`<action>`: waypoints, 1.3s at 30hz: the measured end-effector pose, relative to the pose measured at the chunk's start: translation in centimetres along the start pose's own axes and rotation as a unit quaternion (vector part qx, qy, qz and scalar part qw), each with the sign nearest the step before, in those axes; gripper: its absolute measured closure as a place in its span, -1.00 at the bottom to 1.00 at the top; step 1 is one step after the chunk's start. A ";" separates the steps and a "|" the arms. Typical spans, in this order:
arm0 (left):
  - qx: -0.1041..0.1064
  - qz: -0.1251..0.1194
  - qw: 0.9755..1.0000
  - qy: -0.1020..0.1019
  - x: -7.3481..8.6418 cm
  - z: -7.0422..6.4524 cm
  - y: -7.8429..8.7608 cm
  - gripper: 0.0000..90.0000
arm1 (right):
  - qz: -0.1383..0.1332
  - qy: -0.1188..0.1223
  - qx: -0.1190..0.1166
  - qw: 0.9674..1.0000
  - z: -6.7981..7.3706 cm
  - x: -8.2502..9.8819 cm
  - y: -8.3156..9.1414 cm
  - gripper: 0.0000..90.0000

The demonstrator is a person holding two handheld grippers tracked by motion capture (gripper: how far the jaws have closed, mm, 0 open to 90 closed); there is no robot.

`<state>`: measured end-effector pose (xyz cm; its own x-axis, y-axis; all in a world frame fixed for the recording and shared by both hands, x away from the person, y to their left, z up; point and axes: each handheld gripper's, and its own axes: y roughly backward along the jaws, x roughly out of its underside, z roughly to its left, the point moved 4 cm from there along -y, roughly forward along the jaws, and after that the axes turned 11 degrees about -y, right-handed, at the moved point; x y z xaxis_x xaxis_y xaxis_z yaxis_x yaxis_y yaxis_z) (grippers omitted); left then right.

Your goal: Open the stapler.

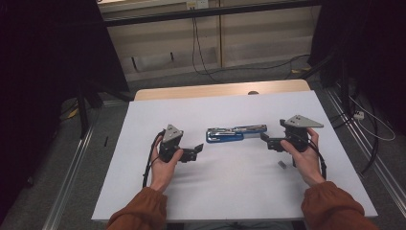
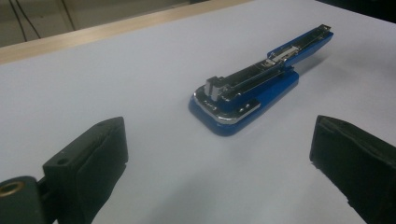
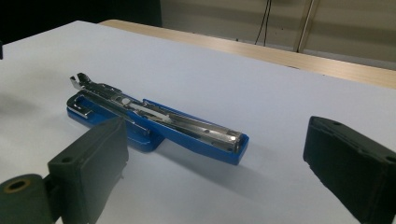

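Both forearms enter at the bottom; the left gripper (image 1: pixel 196 149) and right gripper (image 1: pixel 264 138), both wide and empty, flank the blue stapler (image 1: pixel 235 133), lying left-to-right at the centre, nearer the right one.

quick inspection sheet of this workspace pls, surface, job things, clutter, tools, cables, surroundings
surface: white table top with a wooden strip along its far edge.
job's things: blue stapler lies flat at the centre, swung open so its metal staple channel shows; nothing touches it.
clutter: one small grey piece on the top beside the right hand; too small to tell what it is.
tools: left tool open, holding nothing, short of the stapler's left end; right tool open, holding nothing, near the stapler's right end.
cables: a black cable trails from each tool; more cables lie on the floor beyond and to the right.
surroundings: dark curtains on both sides, pale wall panels behind, metal rails along the floor.
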<state>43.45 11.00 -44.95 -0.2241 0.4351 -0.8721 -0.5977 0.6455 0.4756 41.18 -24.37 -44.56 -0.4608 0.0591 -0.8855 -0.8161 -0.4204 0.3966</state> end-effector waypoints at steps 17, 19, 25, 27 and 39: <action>-0.035 -0.010 0.999 0.009 1.5 0.5 4.9 -0.88 | -0.007 0.000 0.021 1.000 -0.9 1.4 3.1 -0.85; -0.038 -0.010 0.999 0.013 1.7 0.4 5.4 -0.88 | -0.010 0.001 0.023 1.000 -0.9 1.5 3.5 -0.85; -0.050 -0.021 0.998 0.020 2.2 0.1 7.2 -0.89 | -0.012 0.003 0.018 1.000 -1.0 2.0 4.5 -0.85; -0.056 -0.027 0.998 0.023 2.3 0.0 7.8 -0.89 | -0.014 0.002 0.017 1.000 -1.1 2.0 4.8 -0.86; -0.089 -0.024 0.995 0.045 4.2 0.1 10.6 -0.91 | -0.005 -0.022 -0.001 1.000 -0.7 2.5 5.9 -0.83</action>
<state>36.26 19.78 -43.52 -0.2552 0.3423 -0.9043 -0.7351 0.5389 0.4114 35.45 -27.31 -44.62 -0.4675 0.1021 -0.8781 -0.8200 -0.4211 0.3876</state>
